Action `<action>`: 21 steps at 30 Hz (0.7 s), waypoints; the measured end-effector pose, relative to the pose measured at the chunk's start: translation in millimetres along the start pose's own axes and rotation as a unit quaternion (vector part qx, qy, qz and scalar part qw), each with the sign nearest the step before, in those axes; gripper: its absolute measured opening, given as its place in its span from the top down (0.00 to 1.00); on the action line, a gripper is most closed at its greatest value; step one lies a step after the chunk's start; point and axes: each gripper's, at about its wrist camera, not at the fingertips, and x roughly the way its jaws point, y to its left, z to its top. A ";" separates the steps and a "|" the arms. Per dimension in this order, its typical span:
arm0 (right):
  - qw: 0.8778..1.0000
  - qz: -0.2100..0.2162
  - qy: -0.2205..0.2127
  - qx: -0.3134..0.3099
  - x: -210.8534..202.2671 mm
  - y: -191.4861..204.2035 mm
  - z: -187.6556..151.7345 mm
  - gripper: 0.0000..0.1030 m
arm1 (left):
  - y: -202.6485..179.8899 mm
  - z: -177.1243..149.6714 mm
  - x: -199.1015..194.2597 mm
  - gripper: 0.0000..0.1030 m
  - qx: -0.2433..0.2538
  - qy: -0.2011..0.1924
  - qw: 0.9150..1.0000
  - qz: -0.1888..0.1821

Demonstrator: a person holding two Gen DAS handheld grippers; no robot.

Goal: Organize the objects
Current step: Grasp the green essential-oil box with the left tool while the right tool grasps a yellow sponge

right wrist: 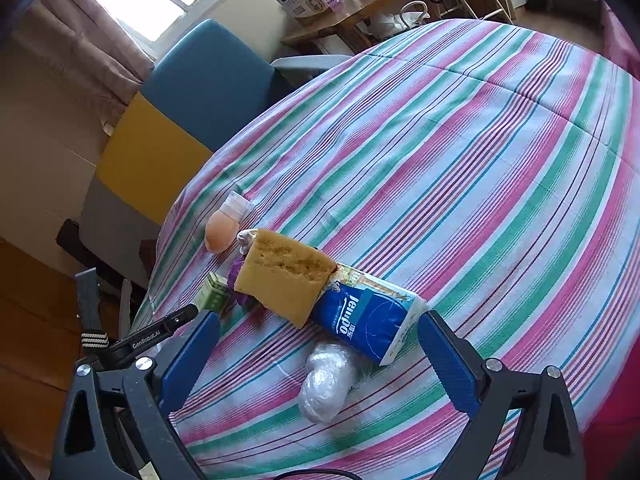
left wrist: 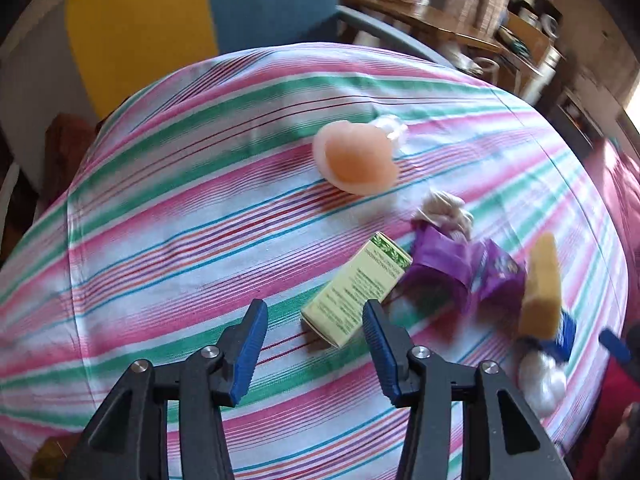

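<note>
The blue tissue pack (right wrist: 368,320) is showing white lettering that reads "jenupo" as far as it can be made out, and the left gripper's arm is bearing the mark "GenRobot.AI". The green carton (left wrist: 356,290) is carrying fine print too small to read.

The striped tablecloth (right wrist: 460,168) is lying bare across its far and right-hand stretches, while the objects are crowding near its left edge by the blue and yellow chair (right wrist: 188,108).

The left gripper (left wrist: 316,346) is standing partly open and holding nothing, the carton's corner lying just beyond its right finger. The right gripper (right wrist: 318,356) is gaping wide and empty around the clear plastic bundle (right wrist: 330,382), with the tissue pack and yellow sponge (right wrist: 286,272) just ahead.
</note>
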 end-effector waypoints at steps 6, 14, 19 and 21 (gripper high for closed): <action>1.000 0.005 0.006 0.002 2.6 0.2 -1.3 0.03 | -16.7 -5.3 0.2 0.32 0.097 0.000 0.995 -0.008; 1.000 0.004 0.011 -0.002 5.5 2.2 -2.7 0.03 | -24.4 3.9 25.4 0.48 0.089 0.014 0.995 -0.031; 1.000 -0.002 0.010 -0.006 5.6 2.5 -3.4 0.03 | -20.5 -0.8 31.6 0.71 0.066 0.017 0.997 -0.037; 1.000 -0.005 0.009 -0.012 5.7 4.5 -4.4 0.03 | -18.0 -6.0 20.8 0.71 0.057 0.004 0.998 -0.041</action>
